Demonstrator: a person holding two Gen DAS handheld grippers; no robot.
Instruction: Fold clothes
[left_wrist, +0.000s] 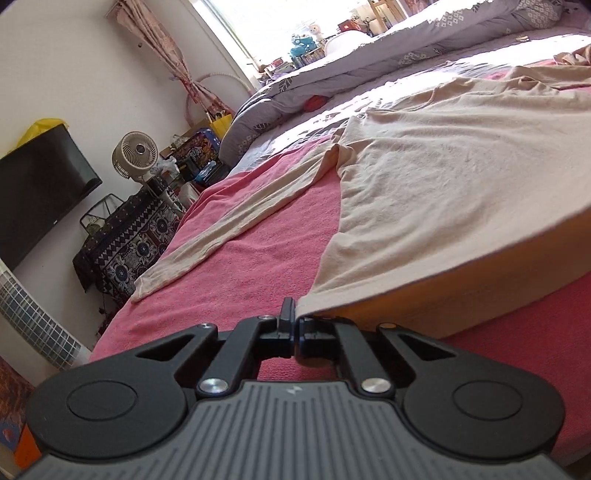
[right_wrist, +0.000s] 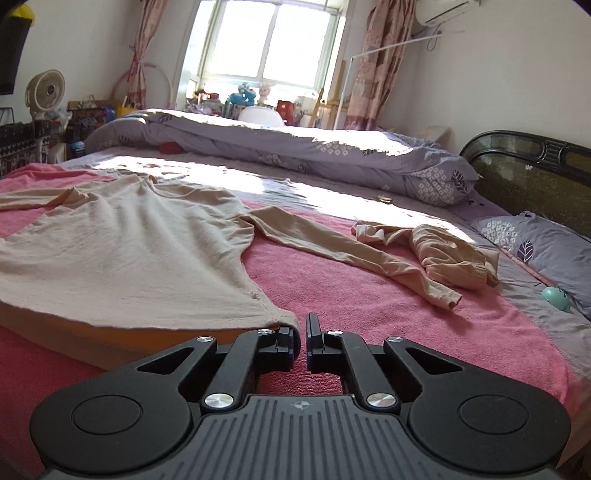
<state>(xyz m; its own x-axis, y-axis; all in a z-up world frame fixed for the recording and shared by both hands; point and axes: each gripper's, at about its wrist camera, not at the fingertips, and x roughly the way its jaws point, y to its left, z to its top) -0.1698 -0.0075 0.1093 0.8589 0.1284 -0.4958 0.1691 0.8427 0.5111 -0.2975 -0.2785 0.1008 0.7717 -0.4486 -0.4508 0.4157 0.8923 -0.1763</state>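
Note:
A beige long-sleeved shirt (left_wrist: 443, 184) lies spread on a pink towel blanket (left_wrist: 266, 266) on the bed. My left gripper (left_wrist: 296, 317) is shut on the shirt's bottom left corner and holds the hem lifted off the blanket. My right gripper (right_wrist: 301, 328) is shut on the shirt's (right_wrist: 129, 251) bottom right corner, with the hem raised there too. The left sleeve (left_wrist: 221, 236) stretches out to the left. The right sleeve (right_wrist: 354, 254) stretches to the right.
A crumpled beige garment (right_wrist: 443, 254) lies beyond the right sleeve. A rolled purple duvet (right_wrist: 314, 155) runs across the far side of the bed. A pillow (right_wrist: 535, 243), a teal toy (right_wrist: 556, 299) and the headboard (right_wrist: 535, 173) are at right. A fan (left_wrist: 135, 153) and TV (left_wrist: 37, 188) stand left.

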